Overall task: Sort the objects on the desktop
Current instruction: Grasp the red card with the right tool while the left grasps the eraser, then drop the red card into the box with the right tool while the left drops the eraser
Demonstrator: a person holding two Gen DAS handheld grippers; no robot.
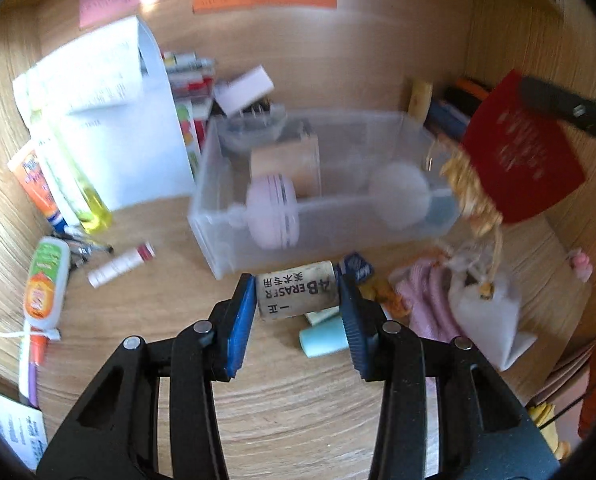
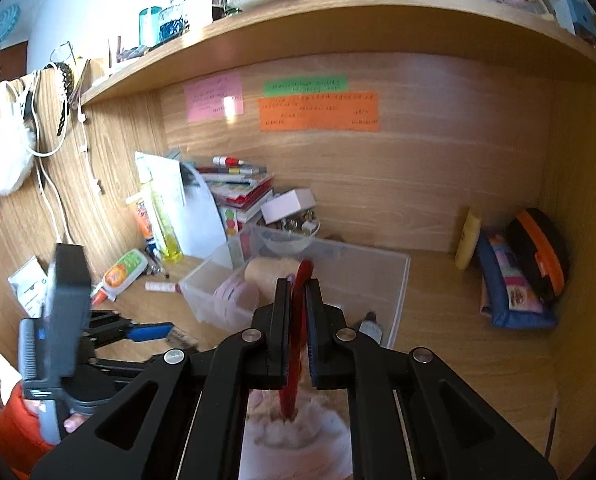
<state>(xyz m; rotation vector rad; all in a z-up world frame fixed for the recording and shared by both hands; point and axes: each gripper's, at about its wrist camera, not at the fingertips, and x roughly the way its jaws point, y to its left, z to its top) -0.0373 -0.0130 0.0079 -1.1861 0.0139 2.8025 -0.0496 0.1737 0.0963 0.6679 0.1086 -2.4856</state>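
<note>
Gripping a beige cylindrical eraser [image 1: 296, 294] by its ends, the left gripper [image 1: 298, 304] holds its long axis crosswise. Its clear plastic bin [image 1: 218, 240] lies just ahead. The right gripper [image 2: 298, 320] clamps a red card [image 2: 298, 344].

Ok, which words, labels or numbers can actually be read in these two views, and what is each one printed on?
"4B ERASER", with a line of Chinese characters I cannot make out: on the eraser held in the left tongs.
Pink note, green note, orange note: too small.
Glue bottle, red card: blurred.
</note>
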